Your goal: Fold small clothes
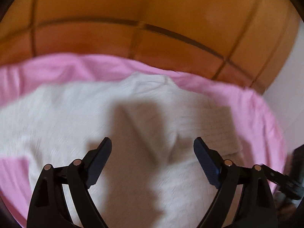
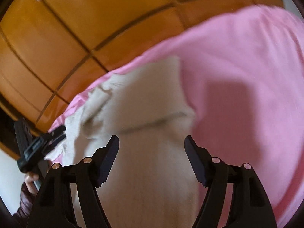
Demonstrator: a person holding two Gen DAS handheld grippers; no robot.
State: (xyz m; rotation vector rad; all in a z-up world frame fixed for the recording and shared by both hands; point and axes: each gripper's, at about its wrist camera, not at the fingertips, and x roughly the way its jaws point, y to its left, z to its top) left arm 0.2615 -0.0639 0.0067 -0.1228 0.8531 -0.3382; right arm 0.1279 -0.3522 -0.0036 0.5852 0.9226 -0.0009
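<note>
**Both grippers spread over a cream knit on a pink sheet**

An orange tiled floor fills the far part of both views. Nearer lies a pink sheet, creased along its far edge. On the sheet rests the cream knitted garment, partly folded: in the right wrist view one layer is turned over another, its edge running across just beyond the fingers.

The left gripper hangs above the knit with jaws spread and nothing between them. The right gripper is likewise released above the cloth, gripping nothing.

The knit looks soft, light and limp, so it will probably sag and drag when lifted. A pinch on the ribbed hem at the right, or on a corner of the folded layer, seems the surest hold.
</note>
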